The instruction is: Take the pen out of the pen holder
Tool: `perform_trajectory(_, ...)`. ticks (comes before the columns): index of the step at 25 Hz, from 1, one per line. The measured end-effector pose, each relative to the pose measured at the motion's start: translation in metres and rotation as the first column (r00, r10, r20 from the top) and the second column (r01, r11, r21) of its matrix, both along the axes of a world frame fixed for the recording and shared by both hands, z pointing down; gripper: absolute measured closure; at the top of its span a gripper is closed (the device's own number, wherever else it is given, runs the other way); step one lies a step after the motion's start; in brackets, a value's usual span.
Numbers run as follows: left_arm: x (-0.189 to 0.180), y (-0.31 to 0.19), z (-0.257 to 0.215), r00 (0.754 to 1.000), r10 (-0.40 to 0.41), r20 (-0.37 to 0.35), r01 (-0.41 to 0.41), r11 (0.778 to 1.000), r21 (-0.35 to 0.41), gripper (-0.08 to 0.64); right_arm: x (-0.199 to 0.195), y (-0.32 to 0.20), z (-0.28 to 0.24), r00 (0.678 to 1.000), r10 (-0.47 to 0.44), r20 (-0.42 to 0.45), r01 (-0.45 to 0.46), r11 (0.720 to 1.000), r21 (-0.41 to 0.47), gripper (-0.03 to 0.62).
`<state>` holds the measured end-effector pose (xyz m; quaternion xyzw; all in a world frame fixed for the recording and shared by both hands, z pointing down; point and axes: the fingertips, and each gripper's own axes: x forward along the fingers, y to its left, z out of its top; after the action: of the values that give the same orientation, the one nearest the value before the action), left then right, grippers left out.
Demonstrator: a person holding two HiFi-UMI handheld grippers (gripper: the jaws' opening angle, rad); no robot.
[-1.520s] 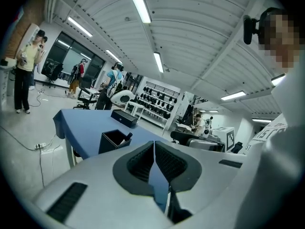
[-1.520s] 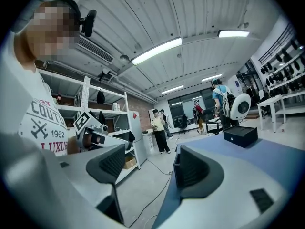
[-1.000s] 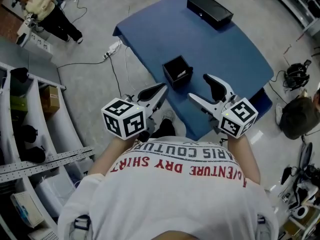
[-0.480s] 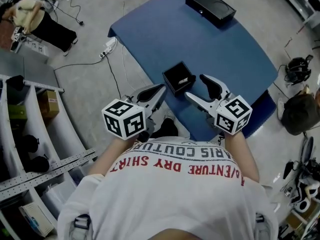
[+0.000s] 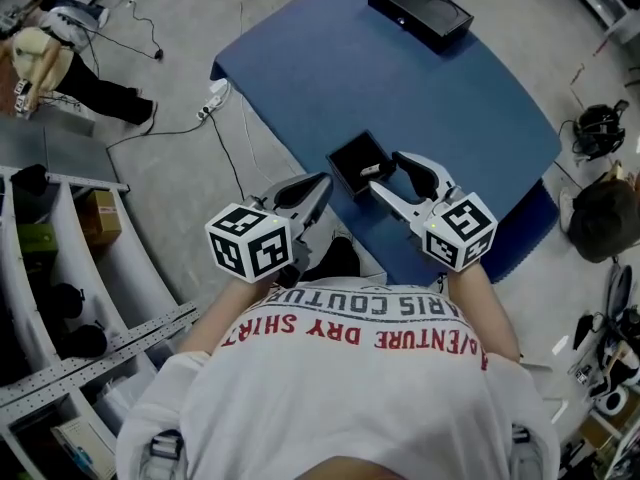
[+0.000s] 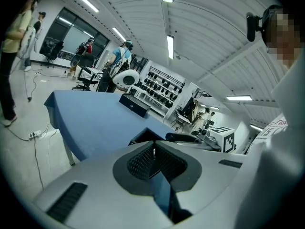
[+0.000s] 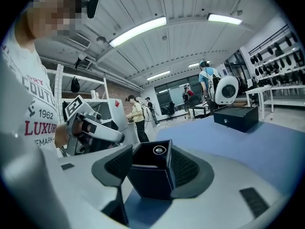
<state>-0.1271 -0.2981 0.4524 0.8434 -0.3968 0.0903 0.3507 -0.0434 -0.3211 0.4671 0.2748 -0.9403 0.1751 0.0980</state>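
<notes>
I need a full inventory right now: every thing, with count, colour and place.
table: 1, blue top, centre
pen holder: 1, black, square, near table edge
pen: 1, silver end showing, inside the pen holder
box: 1, black, table's far end
power strip: 1, white, floor left of table
shelving: 1, grey, far left
bag: 1, black, floor at right
bystanders: several, background
left gripper: 1, grey, jaws together, empty
right gripper: 1, grey, jaws closing, pen holder between them
</notes>
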Motion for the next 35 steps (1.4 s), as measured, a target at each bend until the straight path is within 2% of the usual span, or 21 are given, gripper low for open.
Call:
perform_trajectory(14,-0.011,-0.003,0.015,1.000,-0.017,0.001,0.017,0.999,-0.032,0.528,0.000,-0.011,0.006,0.994,0.046,-0.100,-0.036,0.995,0.094,0.497)
perform_trajectory(25,-0.009,-0.001,0.015,1.000,-0.026,-0.004,0.025,0.999,-0.027,0.528,0.000,-0.011,0.006,0.995,0.041,-0.096,-0.033,0.996,0.083,0.502)
perform_trajectory(35,-0.013,0.011,0.005,0.998,-0.064,0.000,0.064,0.998,-0.002,0.528,-0.005,-0.013,-0.016,0.997,0.022,-0.073,-0.013,0.992,0.126,0.502)
